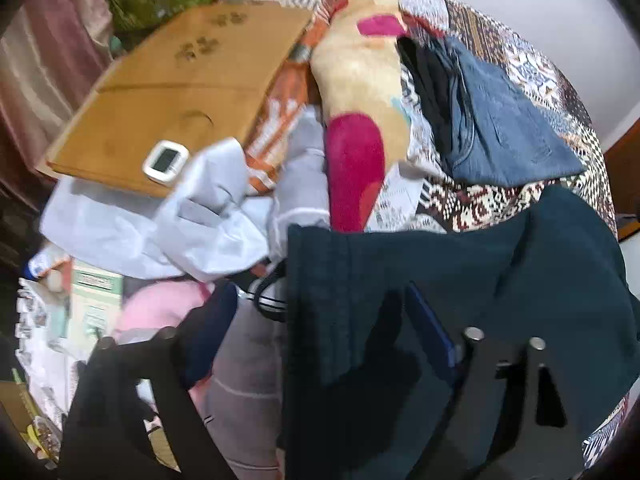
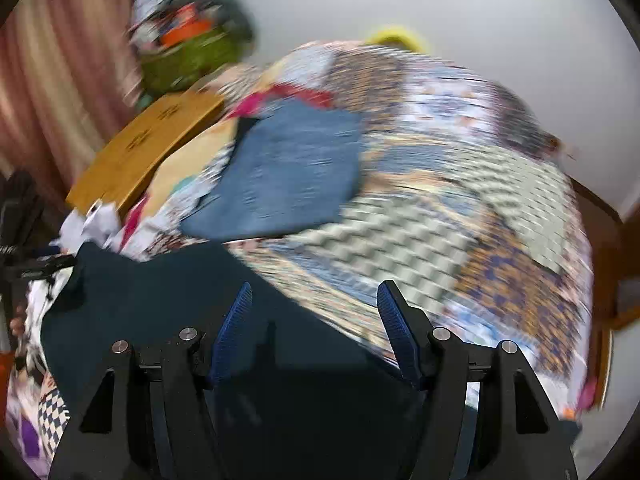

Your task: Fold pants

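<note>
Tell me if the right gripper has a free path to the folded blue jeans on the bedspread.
Probably yes. The right gripper is open and holds nothing, and the blue jeans lie straight ahead on the patterned bedspread. Only the dark teal pants lie low beneath its fingers. Motion blur leaves some doubt.

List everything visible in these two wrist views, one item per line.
dark teal pants: one, near edge of bed, under both grippers
jeans: one, blue, folded on the quilt
patterned quilt: one, multicoloured, covers bed
wooden board: one, tan, far left
small white device: one, on the board
pale blue garment: one, crumpled, left
left gripper: black, fingers spread, cloth draped over it
right gripper: black, blue fingers open above pants
</note>
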Demonstrator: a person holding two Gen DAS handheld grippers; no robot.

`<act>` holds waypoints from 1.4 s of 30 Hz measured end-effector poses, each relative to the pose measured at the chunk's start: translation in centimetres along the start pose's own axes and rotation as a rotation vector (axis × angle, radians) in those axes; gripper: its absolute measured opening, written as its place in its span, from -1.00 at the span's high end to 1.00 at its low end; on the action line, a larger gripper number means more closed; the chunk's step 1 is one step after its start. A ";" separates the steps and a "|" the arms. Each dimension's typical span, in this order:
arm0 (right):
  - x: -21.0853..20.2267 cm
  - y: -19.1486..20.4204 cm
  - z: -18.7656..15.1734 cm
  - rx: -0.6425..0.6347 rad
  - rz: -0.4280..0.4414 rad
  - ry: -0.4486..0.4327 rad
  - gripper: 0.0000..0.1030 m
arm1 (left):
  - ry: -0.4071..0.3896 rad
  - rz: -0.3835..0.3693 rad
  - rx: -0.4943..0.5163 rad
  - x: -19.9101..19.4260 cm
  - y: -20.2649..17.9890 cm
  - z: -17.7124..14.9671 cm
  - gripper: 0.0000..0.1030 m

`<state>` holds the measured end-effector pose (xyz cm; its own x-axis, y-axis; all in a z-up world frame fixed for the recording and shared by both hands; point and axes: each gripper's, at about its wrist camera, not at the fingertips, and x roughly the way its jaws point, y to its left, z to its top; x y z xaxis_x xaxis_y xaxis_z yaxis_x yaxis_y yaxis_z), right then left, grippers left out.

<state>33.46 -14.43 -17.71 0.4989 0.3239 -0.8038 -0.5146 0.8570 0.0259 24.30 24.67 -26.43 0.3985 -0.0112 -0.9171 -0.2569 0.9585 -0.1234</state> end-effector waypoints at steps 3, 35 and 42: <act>3.1 2.8 1.5 -0.094 0.038 0.048 -0.19 | 0.028 -0.028 -0.021 1.6 0.3 0.2 -0.16; 5.4 8.0 3.5 -0.152 0.045 0.085 0.09 | -0.086 0.030 0.003 -2.2 1.7 0.2 -0.37; 0.2 6.7 1.1 -0.068 0.014 0.019 0.01 | 0.054 -0.110 -0.035 -2.3 2.4 -4.8 -0.42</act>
<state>30.89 -8.16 -17.08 0.4786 0.3277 -0.8146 -0.5683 0.8228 -0.0029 18.54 25.61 -26.39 0.3781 -0.1320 -0.9163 -0.2451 0.9402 -0.2365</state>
